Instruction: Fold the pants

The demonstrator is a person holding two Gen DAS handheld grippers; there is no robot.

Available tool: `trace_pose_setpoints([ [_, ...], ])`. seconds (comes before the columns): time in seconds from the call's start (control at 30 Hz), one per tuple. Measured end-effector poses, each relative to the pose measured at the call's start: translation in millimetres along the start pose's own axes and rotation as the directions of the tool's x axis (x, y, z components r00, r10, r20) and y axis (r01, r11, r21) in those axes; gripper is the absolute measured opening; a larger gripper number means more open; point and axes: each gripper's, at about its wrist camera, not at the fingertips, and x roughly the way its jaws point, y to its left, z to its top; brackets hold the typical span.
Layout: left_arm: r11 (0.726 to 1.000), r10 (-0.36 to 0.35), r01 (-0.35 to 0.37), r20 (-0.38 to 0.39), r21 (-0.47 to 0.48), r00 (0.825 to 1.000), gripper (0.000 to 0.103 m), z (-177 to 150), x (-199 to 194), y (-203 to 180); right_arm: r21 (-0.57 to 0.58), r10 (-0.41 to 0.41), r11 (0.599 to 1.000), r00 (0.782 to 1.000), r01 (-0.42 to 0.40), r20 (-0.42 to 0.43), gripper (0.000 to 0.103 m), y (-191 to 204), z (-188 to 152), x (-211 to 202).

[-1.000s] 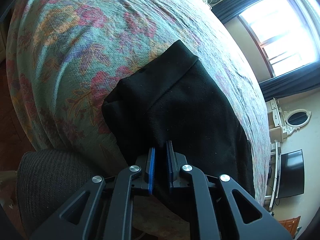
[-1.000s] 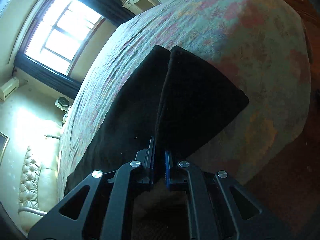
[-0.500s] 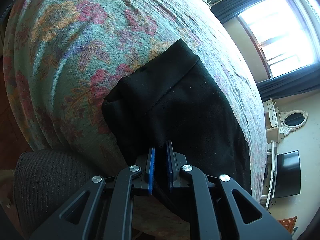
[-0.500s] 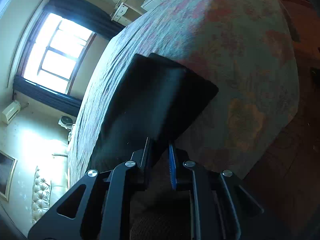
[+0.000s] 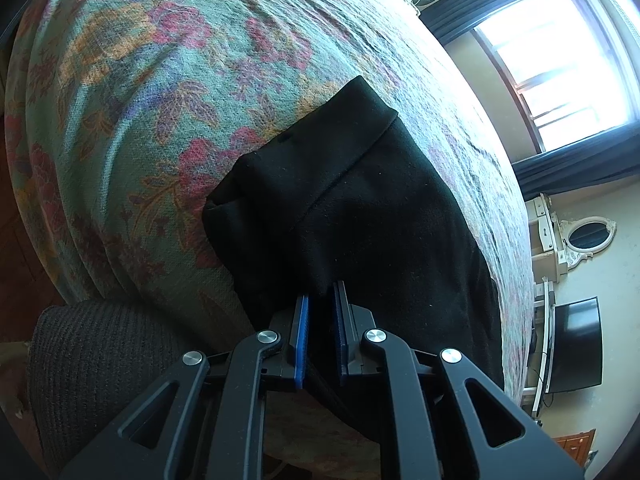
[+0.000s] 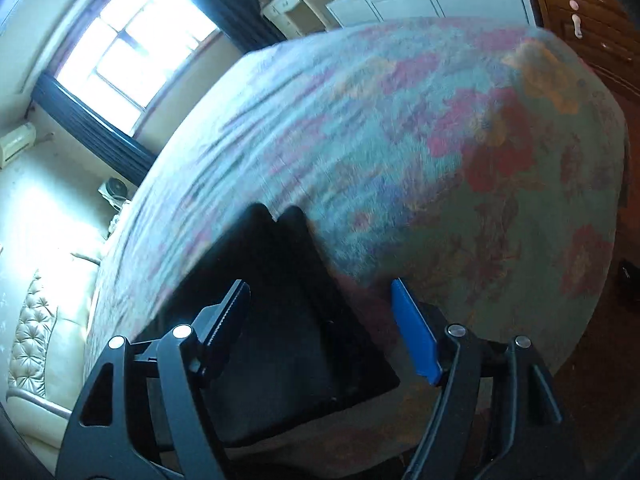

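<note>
Black pants (image 5: 360, 208) lie on a floral bedspread (image 5: 168, 80), with the waistband end at the far side in the left wrist view. My left gripper (image 5: 320, 312) is shut on the near edge of the pants at the bed's edge. In the right wrist view the leg end of the pants (image 6: 288, 320) lies flat on the bedspread (image 6: 440, 152). My right gripper (image 6: 320, 296) is open, its jaws wide apart above that cloth and holding nothing. The right view is blurred.
A dark knitted stool or cushion (image 5: 100, 360) stands by the bed at the lower left. A window (image 5: 568, 56), a mirror (image 5: 588, 236) and a TV (image 5: 576, 344) are beyond the bed. A cream sofa (image 6: 36, 344) and wooden drawers (image 6: 592, 8) show in the right view.
My right gripper has opened and let go of the pants leg, which now lies flat on the bed. My left gripper has stayed shut on the cloth.
</note>
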Motion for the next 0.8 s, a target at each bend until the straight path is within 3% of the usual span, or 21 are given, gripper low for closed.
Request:
trace_pose_setpoints([
  [0.1,0.999,-0.002,0.002,0.005,0.036,1.0,0.024,-3,-3,-5,-0.008,0.024,1.0,0.999,-0.024,-0.04,0.074,2,-14,2],
  [0.17,0.996,0.019,-0.02,0.013,0.082,1.0,0.03,-7,-5,-13,-0.052,-0.002,0.999,0.995,-0.003,-0.098,0.058,10,-19,2],
  [0.23,0.989,0.045,-0.049,0.027,0.14,0.999,0.033,-12,-6,-23,-0.091,-0.016,0.996,0.989,0.002,-0.146,0.026,22,-23,3],
  [0.37,0.973,0.058,-0.077,0.092,0.219,0.994,0.033,-18,-15,-43,-0.222,-0.034,0.975,0.996,0.016,-0.077,0.021,62,-9,-15],
  [0.5,0.964,-0.021,-0.016,0.134,0.266,0.991,0.036,-17,-27,-60,-0.356,-0.057,0.931,0.996,0.08,0.073,0.021,102,16,-42],
  [0.57,0.96,-0.058,0.022,0.121,0.279,0.991,0.045,-17,-23,-63,-0.385,-0.121,0.913,0.991,0.136,0.062,0.021,97,21,-29],
  [0.67,0.958,-0.056,0.03,0.086,0.284,0.995,0.047,-18,-9,-57,-0.361,-0.194,0.916,0.981,0.173,-0.02,0.021,64,10,-1],
  [0.8,0.954,-0.04,0.019,0.064,0.298,0.997,0.047,-18,2,-52,-0.218,-0.104,0.972,0.994,0.092,-0.042,0.022,40,5,-3],
])
